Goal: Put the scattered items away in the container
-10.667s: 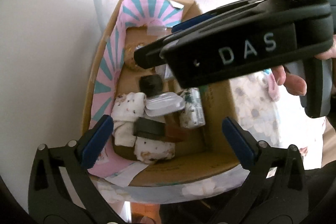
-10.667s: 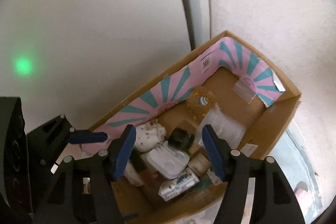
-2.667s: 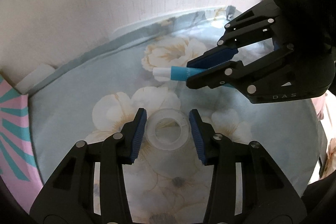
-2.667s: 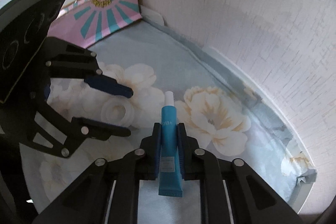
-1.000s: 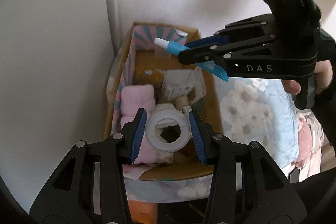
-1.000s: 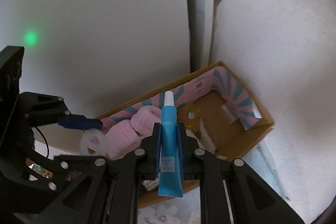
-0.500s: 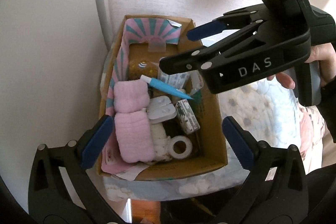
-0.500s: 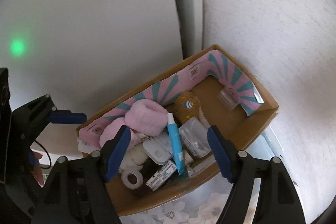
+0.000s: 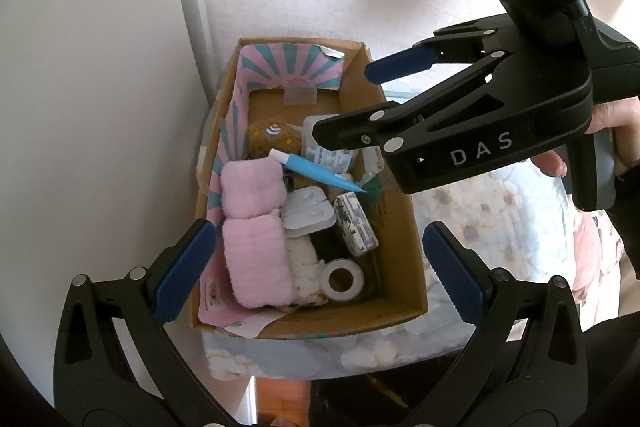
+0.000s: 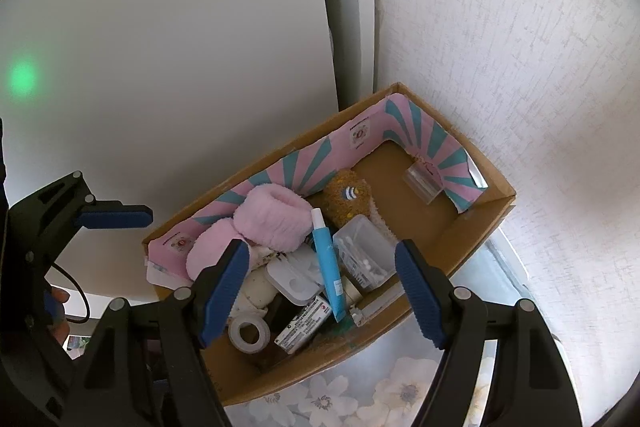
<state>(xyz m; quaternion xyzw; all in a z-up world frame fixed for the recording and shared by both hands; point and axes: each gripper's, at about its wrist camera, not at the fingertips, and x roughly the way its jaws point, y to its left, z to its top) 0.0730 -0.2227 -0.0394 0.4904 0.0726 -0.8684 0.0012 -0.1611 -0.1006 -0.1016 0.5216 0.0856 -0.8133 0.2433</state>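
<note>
Hovering wide apart (both empty), left claw (image 9: 316,269) and right claw (image 10: 320,281) above box (image 10: 472,243).

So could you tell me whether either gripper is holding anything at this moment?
Nothing: the left gripper and right gripper both gape open, empty, above the cardboard box.

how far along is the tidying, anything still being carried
Done: the blue tube and tape roll lie inside the cardboard box among the other items. In hand: nothing; the left gripper and right gripper are both open over it. Left: nothing loose shows on the visible floral cloth.
</note>
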